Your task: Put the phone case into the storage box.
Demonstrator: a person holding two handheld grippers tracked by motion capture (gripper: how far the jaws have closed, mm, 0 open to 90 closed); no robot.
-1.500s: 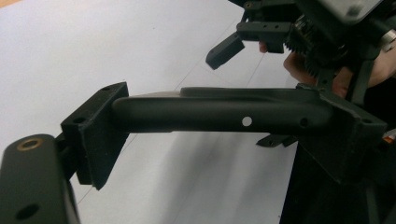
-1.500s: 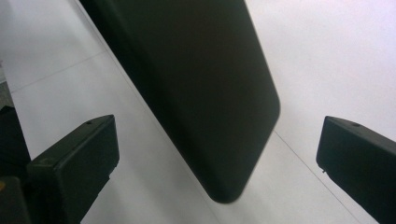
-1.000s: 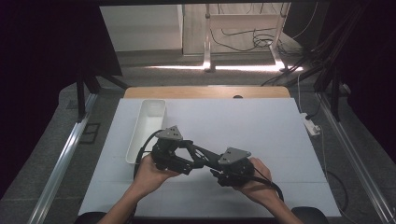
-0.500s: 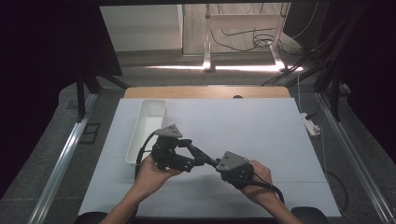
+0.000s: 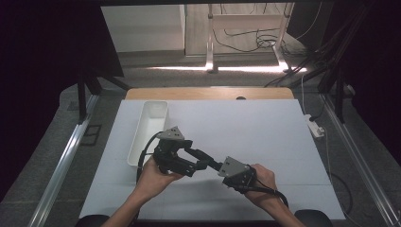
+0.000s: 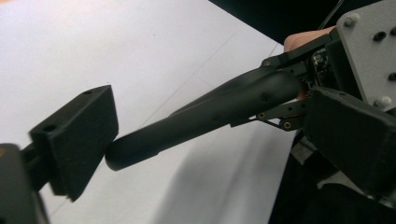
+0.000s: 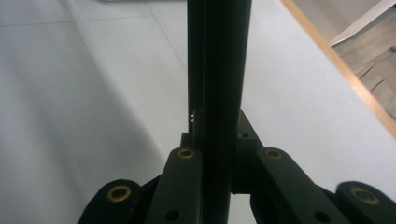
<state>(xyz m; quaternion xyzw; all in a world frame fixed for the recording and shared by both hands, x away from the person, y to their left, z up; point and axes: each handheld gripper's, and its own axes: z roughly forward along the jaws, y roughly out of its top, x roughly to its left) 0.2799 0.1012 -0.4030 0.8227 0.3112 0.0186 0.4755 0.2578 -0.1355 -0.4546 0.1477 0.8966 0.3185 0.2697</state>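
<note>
Black rod (image 6: 210, 114), smooth, rounded end, clamped in right hand-held gripper (image 5: 218, 166), left hand-held gripper (image 5: 201, 158) wide.

White-covered surface (image 5: 265, 137) with a wooden far edge (image 5: 208, 93) sitting on grey floor (image 5: 52, 156); black curtains hanging on both sides; strip of light (image 5: 246, 69) lying across the floor beyond, cables (image 5: 246, 40) trailing near a pale wall (image 5: 142, 28)

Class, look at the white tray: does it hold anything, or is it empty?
Empty: the white tray shows only its bare white floor in the high view.
</note>
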